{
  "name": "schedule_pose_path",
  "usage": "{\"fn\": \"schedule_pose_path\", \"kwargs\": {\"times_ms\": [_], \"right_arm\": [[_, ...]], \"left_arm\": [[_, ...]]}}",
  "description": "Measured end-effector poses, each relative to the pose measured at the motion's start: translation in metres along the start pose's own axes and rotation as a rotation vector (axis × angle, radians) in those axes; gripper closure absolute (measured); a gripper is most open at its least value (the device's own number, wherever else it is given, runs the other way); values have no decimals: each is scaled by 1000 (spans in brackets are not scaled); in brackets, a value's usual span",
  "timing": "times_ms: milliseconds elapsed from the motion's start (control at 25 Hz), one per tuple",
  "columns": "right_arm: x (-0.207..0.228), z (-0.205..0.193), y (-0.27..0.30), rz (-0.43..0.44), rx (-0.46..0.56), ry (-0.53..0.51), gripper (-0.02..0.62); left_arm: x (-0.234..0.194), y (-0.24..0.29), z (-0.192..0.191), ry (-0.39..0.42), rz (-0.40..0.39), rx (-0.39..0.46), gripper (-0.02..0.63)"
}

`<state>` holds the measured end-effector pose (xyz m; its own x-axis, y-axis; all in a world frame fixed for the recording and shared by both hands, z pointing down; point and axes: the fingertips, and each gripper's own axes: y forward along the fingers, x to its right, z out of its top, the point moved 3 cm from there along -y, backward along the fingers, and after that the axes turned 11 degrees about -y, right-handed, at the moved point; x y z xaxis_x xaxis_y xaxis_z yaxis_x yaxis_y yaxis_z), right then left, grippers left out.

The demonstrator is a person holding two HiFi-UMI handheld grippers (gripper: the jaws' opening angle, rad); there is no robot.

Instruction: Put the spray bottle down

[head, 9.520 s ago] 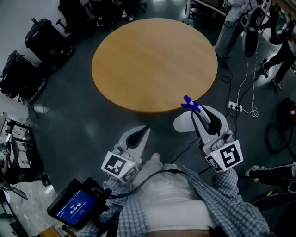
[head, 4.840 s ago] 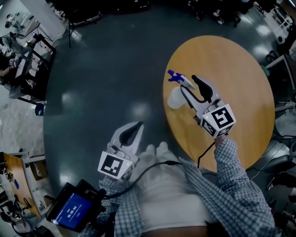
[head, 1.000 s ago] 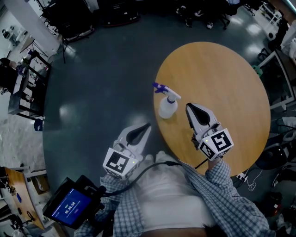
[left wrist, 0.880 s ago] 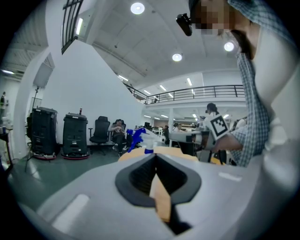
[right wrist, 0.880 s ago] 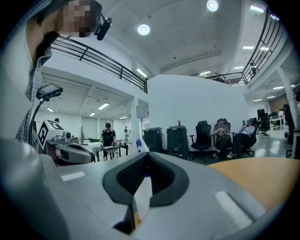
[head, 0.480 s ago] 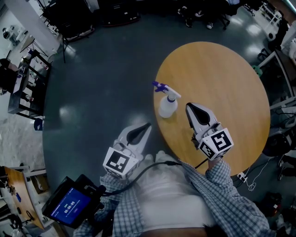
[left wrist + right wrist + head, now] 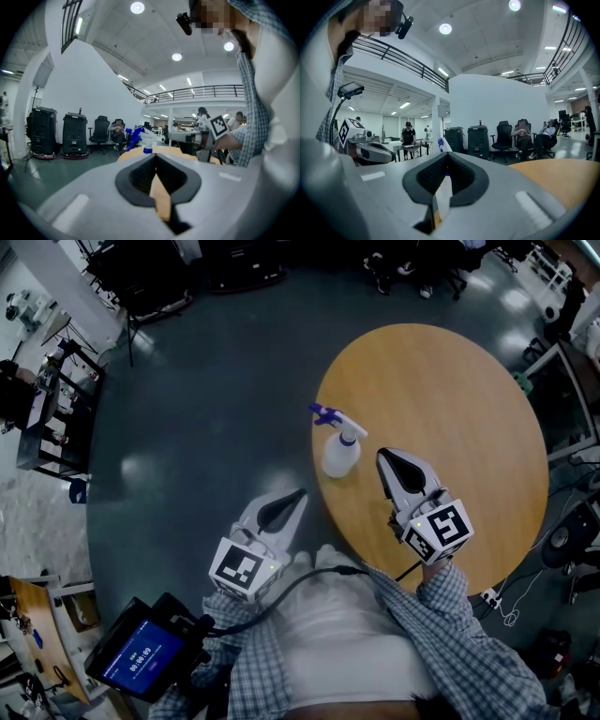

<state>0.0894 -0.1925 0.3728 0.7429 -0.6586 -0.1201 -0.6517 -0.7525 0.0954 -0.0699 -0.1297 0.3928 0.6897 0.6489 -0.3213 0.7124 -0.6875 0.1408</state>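
Spray bottle (image 7: 339,452): pale body, blue trigger head, upright on round wooden table (image 7: 450,371), near its left edge, free of both grippers.
Right gripper (image 7: 383,457): jaws closed together, nothing held; over table, just beside bottle, not touching.
Left gripper (image 7: 299,494): jaws closed together, nothing held; off table, over dark floor (image 7: 206,427).
Checked sleeve (image 7: 469,634): behind right gripper.

The blue-triggered clear plastic spray bottle (image 7: 339,454) stood upright on the round wooden bench (image 7: 450,409), near its left edge. The white right tongs (image 7: 382,457) hung over the bench just right of the bottle, apart from it. The white left tongs (image 7: 298,495) hung over the grey floor (image 7: 206,427), left of the bench's edge
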Motion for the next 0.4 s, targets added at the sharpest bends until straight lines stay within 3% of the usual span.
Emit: {"fn": "schedule_pose_path", "kwargs": {"times_ms": [400], "right_arm": [[-1,-1,-1,-2,-10,-4,592]], "left_arm": [[0,-2,9,-18,28,-6,604]]}}
